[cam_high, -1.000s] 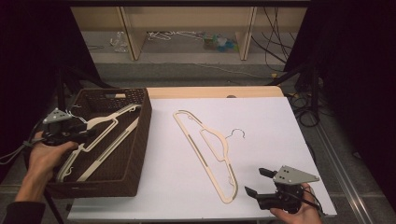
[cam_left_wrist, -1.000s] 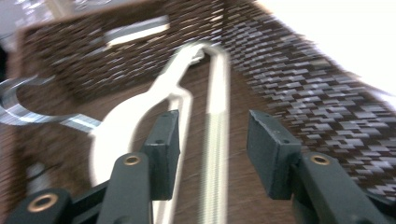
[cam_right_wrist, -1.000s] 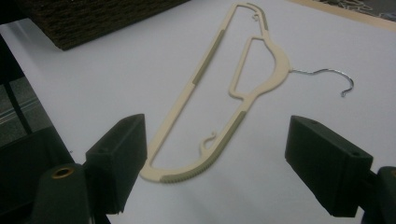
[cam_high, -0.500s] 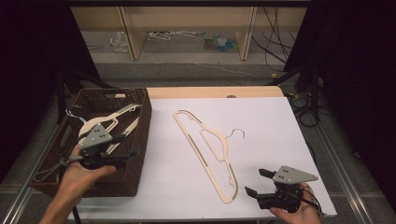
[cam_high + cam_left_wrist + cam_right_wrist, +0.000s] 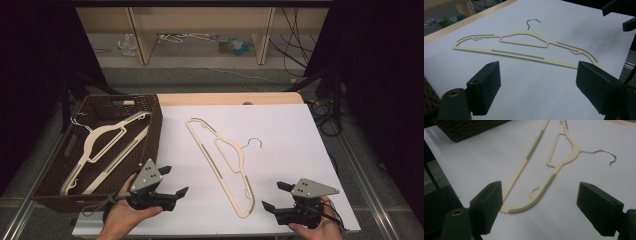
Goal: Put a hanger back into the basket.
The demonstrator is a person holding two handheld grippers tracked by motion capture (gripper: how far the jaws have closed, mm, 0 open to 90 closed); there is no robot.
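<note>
Overhead plus two low claw-cams

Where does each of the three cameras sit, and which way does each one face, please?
High view: above the person's side, looking forward and down on the table, the basket, both hands and both grippers: left gripper, right gripper.
Left gripper view: rides the left gripper, looking between its open jaws at the hanger on the table.
Right gripper view: rides the right gripper, jaws open, facing the hanger's lower end.
Shared: all three show that hanger.
</note>
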